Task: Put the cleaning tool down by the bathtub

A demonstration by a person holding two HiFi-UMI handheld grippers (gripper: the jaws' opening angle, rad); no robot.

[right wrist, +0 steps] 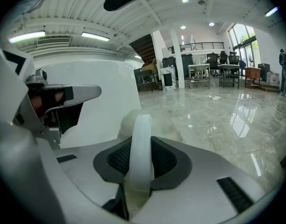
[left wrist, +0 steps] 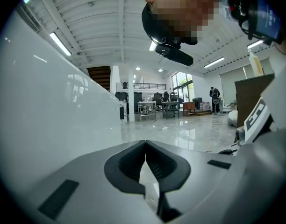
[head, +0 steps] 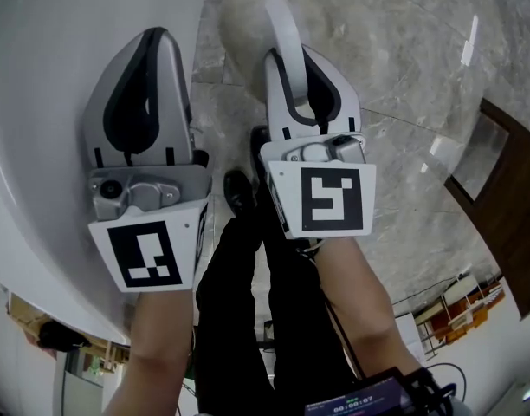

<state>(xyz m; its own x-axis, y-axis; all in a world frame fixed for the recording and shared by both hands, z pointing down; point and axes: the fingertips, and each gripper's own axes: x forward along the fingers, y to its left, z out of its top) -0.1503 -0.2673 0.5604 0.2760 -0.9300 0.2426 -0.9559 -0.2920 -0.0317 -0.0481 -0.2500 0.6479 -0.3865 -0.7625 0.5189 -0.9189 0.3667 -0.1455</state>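
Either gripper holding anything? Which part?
Right gripper grips the cleaning tool by its white handle, fluffy head beyond the jaws. Left gripper shut, empty.

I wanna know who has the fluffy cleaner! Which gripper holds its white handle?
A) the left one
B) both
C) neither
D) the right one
D: the right gripper is clamped on the white handle, while the left gripper is closed with nothing in it.

Your cleaning tool [head: 284, 26] is a white curved handle with a pale fluffy head. The handle's pinched in your right gripper [head: 293, 63], fluffy end pointing away, just beside the white bathtub's [head: 40, 76] outer wall.
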